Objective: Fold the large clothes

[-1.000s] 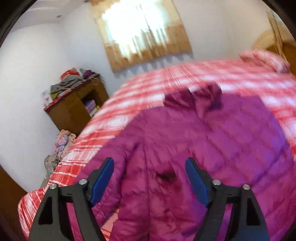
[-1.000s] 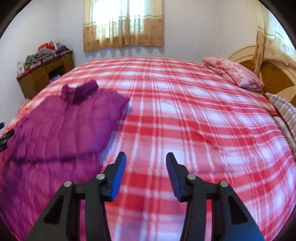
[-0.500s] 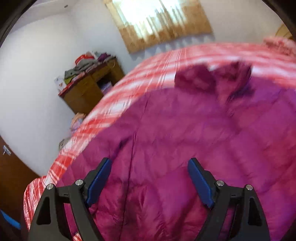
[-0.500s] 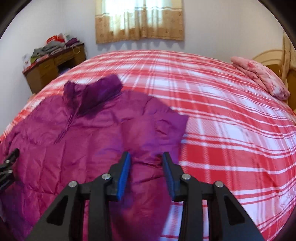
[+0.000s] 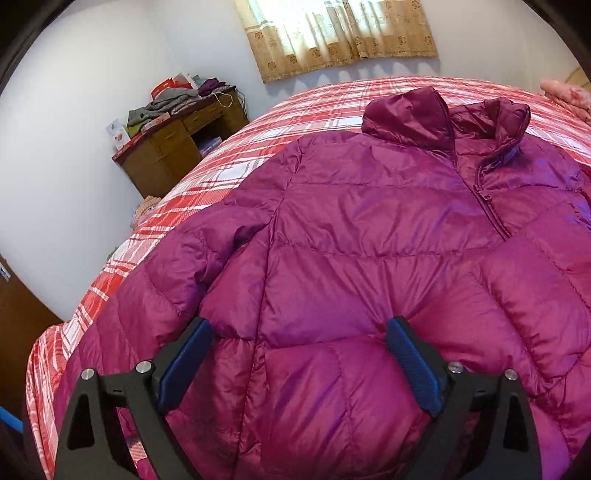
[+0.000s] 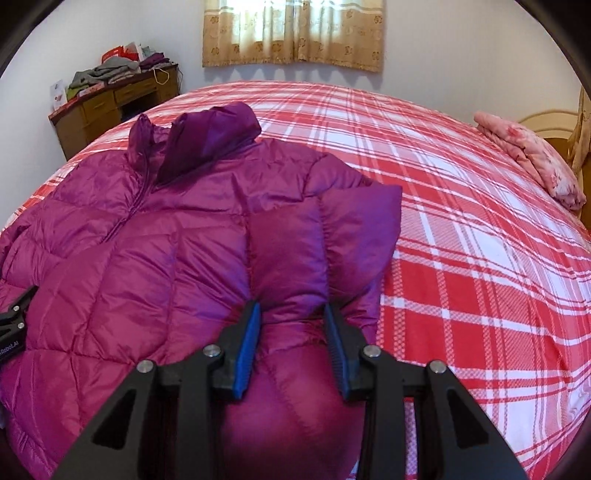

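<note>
A magenta puffer jacket (image 5: 369, 229) lies front up on the red plaid bed (image 5: 236, 158), collar (image 5: 443, 110) toward the far wall. My left gripper (image 5: 299, 332) is low over its lower left front beside the sleeve; its jaws are opening wide, with quilted fabric bulging between the pads but not pinched. In the right wrist view the jacket's (image 6: 147, 240) right sleeve (image 6: 325, 229) lies folded inward over the body. My right gripper (image 6: 291, 314) is shut on a bunched ridge of that sleeve. The left gripper (image 6: 14, 321) shows at the left edge of that view.
A wooden desk (image 5: 173, 147) piled with clothes stands by the wall left of the bed, also seen as the desk (image 6: 110, 103) in the right wrist view. A pink pillow (image 6: 532, 162) lies at the far right. Bare plaid sheet (image 6: 480, 258) spreads right of the jacket. Curtains (image 6: 291, 33) hang behind.
The right gripper swung left from bare sheet onto the jacket's sleeve and narrowed on it. The left gripper dropped closer to the jacket and its jaws widened.
</note>
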Action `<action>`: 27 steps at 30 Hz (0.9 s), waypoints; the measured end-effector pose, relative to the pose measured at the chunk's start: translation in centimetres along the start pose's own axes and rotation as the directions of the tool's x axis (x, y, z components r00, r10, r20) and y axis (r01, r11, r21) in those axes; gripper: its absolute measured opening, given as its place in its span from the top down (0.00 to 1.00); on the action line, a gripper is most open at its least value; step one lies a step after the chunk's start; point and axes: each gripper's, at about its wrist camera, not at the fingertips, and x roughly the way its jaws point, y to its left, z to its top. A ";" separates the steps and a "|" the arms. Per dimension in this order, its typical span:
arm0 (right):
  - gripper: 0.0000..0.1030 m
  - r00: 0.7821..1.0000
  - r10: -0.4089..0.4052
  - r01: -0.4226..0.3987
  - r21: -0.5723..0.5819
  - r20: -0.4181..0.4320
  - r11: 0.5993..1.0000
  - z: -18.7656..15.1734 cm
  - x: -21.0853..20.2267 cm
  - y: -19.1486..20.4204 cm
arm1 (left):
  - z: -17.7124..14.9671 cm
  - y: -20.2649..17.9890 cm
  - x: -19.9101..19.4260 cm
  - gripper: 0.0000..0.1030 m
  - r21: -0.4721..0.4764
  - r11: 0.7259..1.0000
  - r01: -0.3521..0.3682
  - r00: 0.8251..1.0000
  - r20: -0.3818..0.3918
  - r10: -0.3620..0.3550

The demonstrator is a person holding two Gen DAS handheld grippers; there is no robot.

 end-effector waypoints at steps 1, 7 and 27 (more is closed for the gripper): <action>0.62 1.000 -0.021 0.022 -0.009 0.014 1.000 0.1 -0.8 0.1 | 0.0 0.1 0.0 0.06 -0.005 1.000 0.005 1.000 -0.003 -0.005; 0.48 0.989 0.038 -0.030 -0.060 0.141 0.998 -0.8 -7.6 2.5 | -0.1 1.0 0.3 0.05 -0.041 0.998 0.041 0.999 -0.017 -0.041; 0.49 0.999 0.042 -0.042 -0.089 -0.005 0.995 -3.9 -2.7 3.9 | -0.2 1.0 0.4 0.02 -0.057 0.997 0.056 0.998 -0.034 -0.058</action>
